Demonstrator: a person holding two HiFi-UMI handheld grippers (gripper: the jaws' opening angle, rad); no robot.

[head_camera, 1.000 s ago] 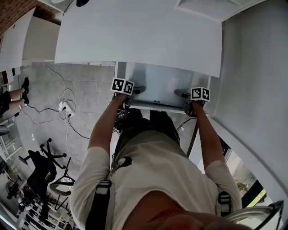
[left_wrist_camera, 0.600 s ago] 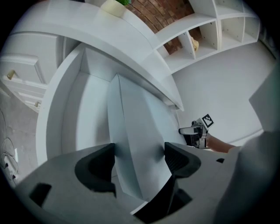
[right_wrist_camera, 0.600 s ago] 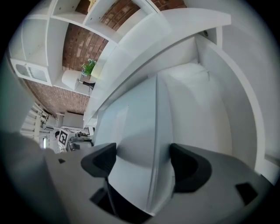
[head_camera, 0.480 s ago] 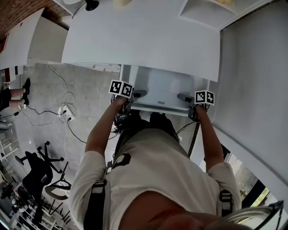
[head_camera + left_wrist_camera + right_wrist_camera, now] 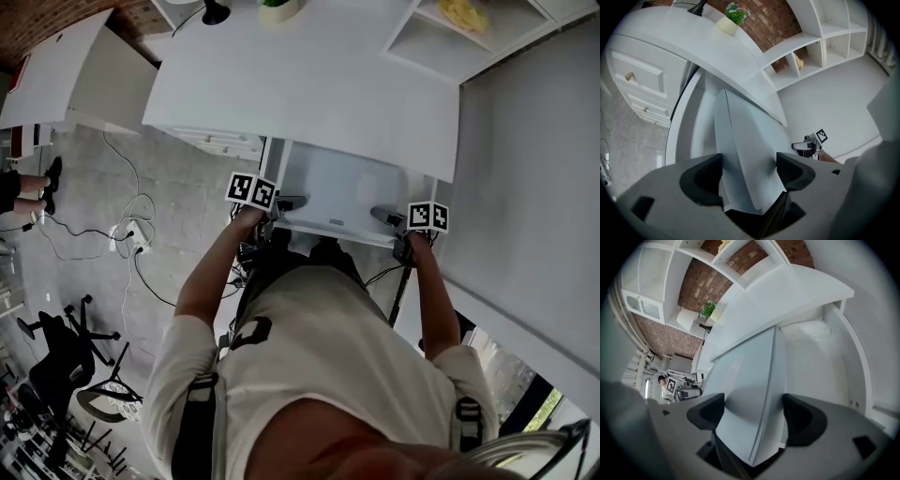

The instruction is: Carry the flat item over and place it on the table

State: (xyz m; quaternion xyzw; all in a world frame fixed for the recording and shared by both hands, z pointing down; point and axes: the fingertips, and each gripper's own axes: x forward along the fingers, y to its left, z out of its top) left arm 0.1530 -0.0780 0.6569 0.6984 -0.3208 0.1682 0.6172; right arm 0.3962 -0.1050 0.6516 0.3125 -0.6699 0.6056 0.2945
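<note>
Panel (image 5: pixel 342 192) flat, long axis L-R, ends clamped by left gripper (image 5: pixel 286 202), right gripper (image 5: pixel 382 217).

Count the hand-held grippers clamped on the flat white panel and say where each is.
2. The left hand-held gripper clamps the left edge of the flat white panel; the right hand-held gripper clamps its right edge. No others are in view.

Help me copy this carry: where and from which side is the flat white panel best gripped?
Grip the flat panel by its thin near edge, near each end, from the person's side, as the left gripper and right gripper do. It is wide and thin; spaced grips likely keep it level.
</note>
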